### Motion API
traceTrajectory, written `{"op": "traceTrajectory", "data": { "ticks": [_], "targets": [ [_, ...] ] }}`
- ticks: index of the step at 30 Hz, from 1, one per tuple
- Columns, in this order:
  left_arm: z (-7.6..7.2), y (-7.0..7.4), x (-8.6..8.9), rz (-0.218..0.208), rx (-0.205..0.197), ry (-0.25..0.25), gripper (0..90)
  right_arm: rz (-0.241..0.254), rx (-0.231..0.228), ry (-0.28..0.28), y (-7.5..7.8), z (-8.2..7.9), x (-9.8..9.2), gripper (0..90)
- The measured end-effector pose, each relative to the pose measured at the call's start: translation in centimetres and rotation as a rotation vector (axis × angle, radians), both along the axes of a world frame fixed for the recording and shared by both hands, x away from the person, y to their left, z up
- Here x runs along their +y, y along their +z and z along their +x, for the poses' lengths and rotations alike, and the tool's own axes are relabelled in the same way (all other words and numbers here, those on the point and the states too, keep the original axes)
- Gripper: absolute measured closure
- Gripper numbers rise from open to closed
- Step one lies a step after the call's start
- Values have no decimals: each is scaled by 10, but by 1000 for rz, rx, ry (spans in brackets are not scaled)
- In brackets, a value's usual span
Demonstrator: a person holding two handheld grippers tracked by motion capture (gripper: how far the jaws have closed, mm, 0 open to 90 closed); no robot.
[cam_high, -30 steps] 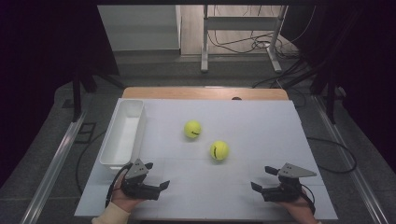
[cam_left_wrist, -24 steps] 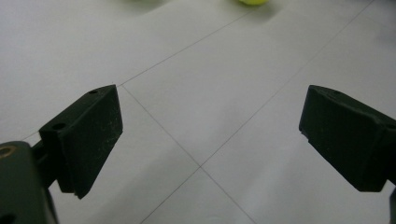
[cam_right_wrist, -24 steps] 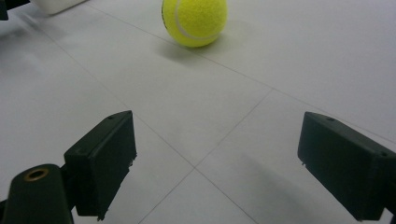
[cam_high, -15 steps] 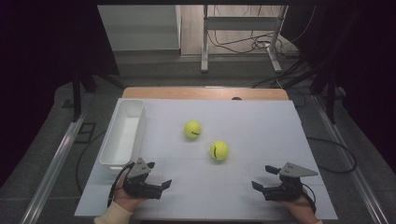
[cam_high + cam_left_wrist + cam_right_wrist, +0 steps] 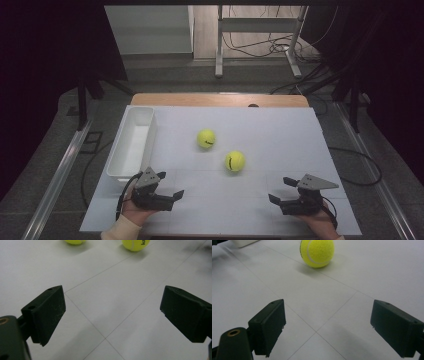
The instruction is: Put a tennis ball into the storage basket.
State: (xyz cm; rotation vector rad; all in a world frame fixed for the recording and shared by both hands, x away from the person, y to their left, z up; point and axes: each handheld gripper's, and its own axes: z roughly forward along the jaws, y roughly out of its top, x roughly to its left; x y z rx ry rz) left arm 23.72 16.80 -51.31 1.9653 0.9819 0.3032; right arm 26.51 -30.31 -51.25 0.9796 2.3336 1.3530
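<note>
Looking down from the high view, two tennis balls are seen on the white table (image 5: 280, 135): the far ball (image 5: 206, 138) lies near the middle, and the near ball (image 5: 234, 161) sits a little right of it, closer to the person. A white tray (image 5: 131, 145) stands empty along the left edge. The left gripper (image 5: 172, 196) and the right gripper (image 5: 277, 194) are held low at the near edge, well apart from both balls, each with jaws spread and nothing between them. In the left gripper view, the jaws stand wide apart over bare table, and both balls (image 5: 135, 244) (image 5: 75, 241) are cut off at the top; dark lettering on the right-hand one begins "ka", the rest being out of frame. In the right gripper view, the jaws are likewise wide open and empty, with one ball (image 5: 317, 252) ahead and slightly left of centre; its white seam is seen, but no writing can be read. The reach appears not yet begun. The next move is judged to call for a gripper being carried forward until a ball sits between its jaws, probably for placing in the tray.
</note>
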Motion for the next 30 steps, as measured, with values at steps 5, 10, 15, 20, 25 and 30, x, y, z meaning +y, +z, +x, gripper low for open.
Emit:
{"op": "traceTrajectory", "data": {
  "ticks": [5, 10, 15, 20, 25, 30],
  "targets": [
    [2, 2, -5, 14, 11, 2, 70, 2, -3, 3, 0, 1, 1, 137],
    [3, 6, -8, 14, 21, 4, 70, -14, -7, 15, 1, 1, 4, 138],
    [5, 11, -12, 14, 10, 2, 70, -19, -7, 25, 0, 2, 5, 139],
    [10, 15, -16, 5, 12, -2, 70, -12, -8, 25, 1, -1, 4, 140],
    [12, 18, -18, -1, 14, -6, 70, -14, -10, 19, 1, -2, 2, 143],
    [17, 21, -22, -5, 16, -13, 70, -10, -8, 19, 1, -1, 3, 144]
  ]
}}
